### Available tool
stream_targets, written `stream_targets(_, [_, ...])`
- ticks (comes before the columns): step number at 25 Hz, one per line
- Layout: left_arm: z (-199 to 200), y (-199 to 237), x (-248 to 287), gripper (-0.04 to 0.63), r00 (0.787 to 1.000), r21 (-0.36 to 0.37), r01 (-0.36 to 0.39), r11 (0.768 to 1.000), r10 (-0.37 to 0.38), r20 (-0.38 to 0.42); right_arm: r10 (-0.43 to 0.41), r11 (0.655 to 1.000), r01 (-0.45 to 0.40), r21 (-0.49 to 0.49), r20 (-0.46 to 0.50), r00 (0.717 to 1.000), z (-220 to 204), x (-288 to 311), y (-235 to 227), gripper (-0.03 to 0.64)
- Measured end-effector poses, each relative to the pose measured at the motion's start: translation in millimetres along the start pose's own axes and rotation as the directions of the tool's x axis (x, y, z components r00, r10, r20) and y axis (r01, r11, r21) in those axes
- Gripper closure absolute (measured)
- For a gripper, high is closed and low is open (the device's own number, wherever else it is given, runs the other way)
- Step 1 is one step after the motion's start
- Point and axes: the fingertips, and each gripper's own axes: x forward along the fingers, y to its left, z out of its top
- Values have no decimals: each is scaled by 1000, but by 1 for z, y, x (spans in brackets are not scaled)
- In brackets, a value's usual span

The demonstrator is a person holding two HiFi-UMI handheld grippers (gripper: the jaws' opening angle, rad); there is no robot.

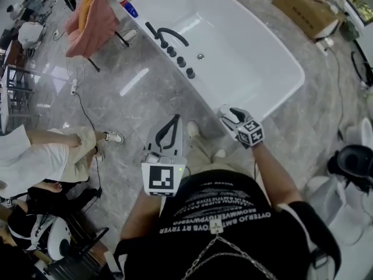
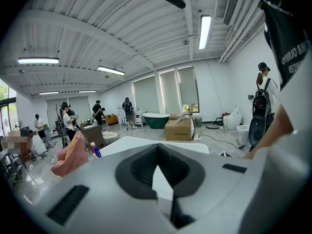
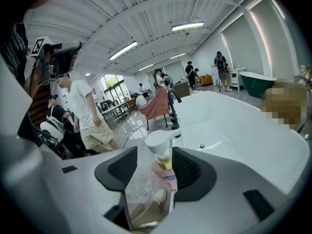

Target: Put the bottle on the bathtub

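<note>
Clamped upright between the fingers (image 3: 189,168) of the right gripper (image 3: 155,167): a pink bottle (image 3: 165,175) with a white pump head and a yellow collar. Opened only as wide as the bottle's body, gripping it from both sides, pump end pointing away from the hand. Held in the air just beside the near rim of the white bathtub (image 3: 253,130), with grey marbled floor (image 3: 129,130) behind the lower part, so not yet resting on the tub.

From the head view, right gripper (image 1: 232,115) raised at the tub's near corner (image 1: 274,95); left gripper (image 1: 173,122) lower and further left, over the floor (image 1: 134,80). Pressed together at the tips and holding nothing, in the left gripper view (image 2: 157,165), with only a narrow pale wedge lower down between the dark pads.

Along the tub's long edge, a black faucet (image 1: 172,35) with a row of knobs. Beyond the far corner, a pink towel (image 1: 90,13) draped on a stand, and a small red-and-blue bottle (image 1: 127,6) on the rim. Past the tub, a cardboard box (image 1: 303,4).
</note>
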Motion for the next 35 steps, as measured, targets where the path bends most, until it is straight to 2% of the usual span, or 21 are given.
stream_targets(5, [6,-1,-3,598,1000,-10,7,1000,-7,18,-33,999,33,-1,4,999,-8,-32,6,414])
stream_targets(11, [11,-5,-9,598,999,-27,22,999,-21,36,-71,996,76,-47,100,992,31,-88,33,416])
stream_targets(12, [12,-6,-10,598,999,-21,26,999,-25,37,-86,994,93,-56,128,988,44,-98,37,427])
stream_targets(14, [15,-9,-11,598,998,-30,32,999,-31,48,-129,987,145,-73,187,974,71,-118,42,539])
stream_targets(16, [19,-13,-13,598,997,-30,39,999,-37,61,-153,980,178,-91,232,961,95,-135,50,596])
stream_targets(19, [29,-18,-16,598,995,-54,47,997,-42,93,-131,976,174,-129,291,948,132,-157,66,614])
stream_targets(25, [40,-20,-31,598,991,-72,36,997,-26,133,-111,966,196,-170,413,904,198,-196,96,615])
stream_targets(31, [42,-15,-53,598,990,-95,6,995,8,143,-65,967,168,-189,457,887,225,-219,129,615])
stream_targets(35, [40,-19,-64,598,990,-100,-3,995,17,142,-53,965,164,-206,457,888,229,-230,148,615])
